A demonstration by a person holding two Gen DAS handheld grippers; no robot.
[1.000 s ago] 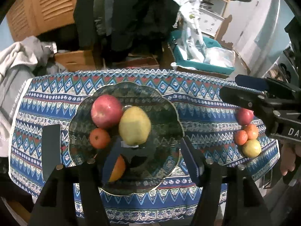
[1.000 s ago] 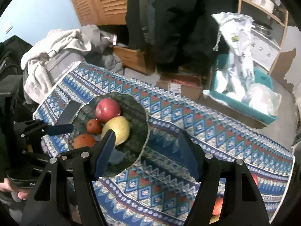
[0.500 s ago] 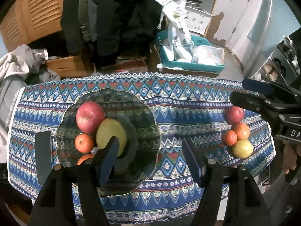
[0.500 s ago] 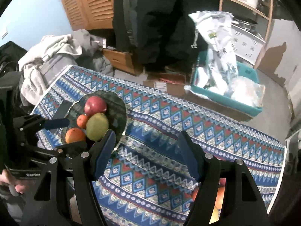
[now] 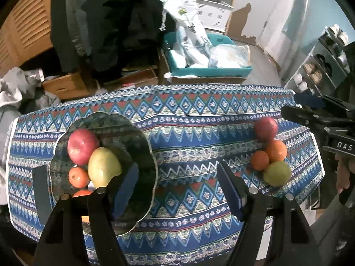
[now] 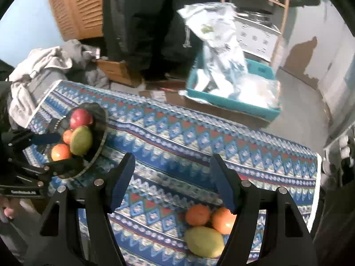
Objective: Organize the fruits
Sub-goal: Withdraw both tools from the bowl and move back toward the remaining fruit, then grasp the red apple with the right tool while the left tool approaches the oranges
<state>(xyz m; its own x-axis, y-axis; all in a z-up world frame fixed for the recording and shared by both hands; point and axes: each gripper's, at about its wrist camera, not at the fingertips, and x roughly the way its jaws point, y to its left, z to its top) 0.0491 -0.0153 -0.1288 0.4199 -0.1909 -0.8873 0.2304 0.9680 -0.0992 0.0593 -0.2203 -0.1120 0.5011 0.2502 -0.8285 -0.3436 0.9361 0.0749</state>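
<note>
On the left of the desk (image 5: 199,119), a dark plate (image 5: 146,146) carrying four fruits: a red apple (image 5: 82,146), a green-yellow fruit (image 5: 104,168) leaning against it, a small orange (image 5: 78,177) and a second orange (image 5: 82,192) at the near edge. Just right of them, the left tool (image 5: 177,186), now drawn back off the plate toward the middle of the desk, jaws just widening, standing apart with nothing between them; the second orange, a second ago right at its left finger, now lying free on the plate. Probably one delivery finished. Farther right, bare patterned cloth, then the remaining pile (image 5: 269,153) near the right edge: an apple, two oranges and a yellow-green fruit, touching one another, none yet on the plate. Above that pile, the right tool (image 6: 173,177), shifted over from the plate side, jaws apart and empty, the oranges showing just beside its right finger in its own view. Roughly half the fruit moved, by the look of it; likely next, a descent onto one of the pile's outer pieces, with some risk of nudging the neighbours off the desk edge.
</note>
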